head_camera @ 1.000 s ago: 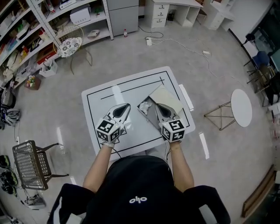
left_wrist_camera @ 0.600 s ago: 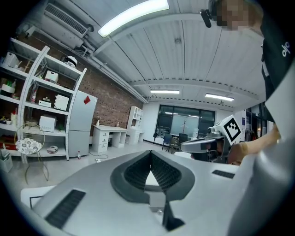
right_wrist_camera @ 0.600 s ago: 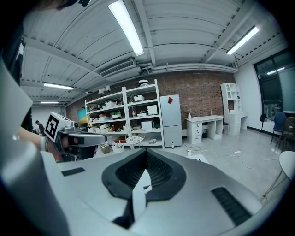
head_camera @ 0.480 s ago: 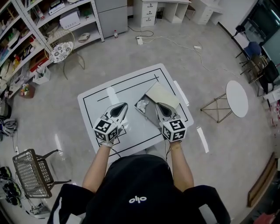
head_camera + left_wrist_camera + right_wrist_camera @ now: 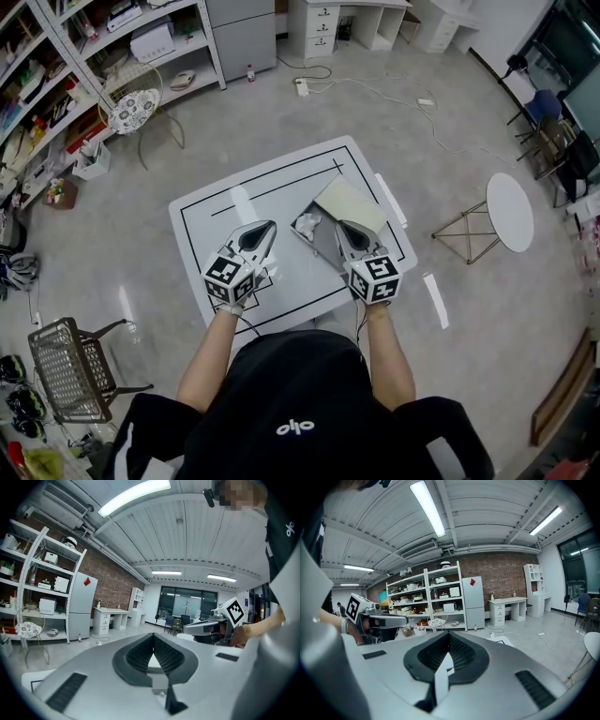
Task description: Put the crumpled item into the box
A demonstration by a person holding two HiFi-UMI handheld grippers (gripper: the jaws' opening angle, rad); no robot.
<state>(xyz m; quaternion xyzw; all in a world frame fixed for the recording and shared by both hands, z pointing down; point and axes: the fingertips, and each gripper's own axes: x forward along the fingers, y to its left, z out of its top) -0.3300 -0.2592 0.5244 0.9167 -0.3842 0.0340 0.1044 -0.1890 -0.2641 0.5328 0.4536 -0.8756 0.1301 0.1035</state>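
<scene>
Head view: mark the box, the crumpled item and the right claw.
box (image 5: 351,202), head view, on its open flap.
crumpled item (image 5: 306,224), head view, on its white middle.
right claw (image 5: 341,226), head view, at its closed tips.

We count one tabletop (image 5: 202,220), and on it one box (image 5: 349,202) and one crumpled item (image 5: 306,223). We count two grippers, the left gripper (image 5: 268,228) and the right gripper (image 5: 341,227), and two marker cubes, the left cube (image 5: 230,278) and the right cube (image 5: 375,278). On the floor (image 5: 450,122) we count one round side table (image 5: 509,211), one wire basket (image 5: 64,361) and one wire chair (image 5: 139,98).
</scene>
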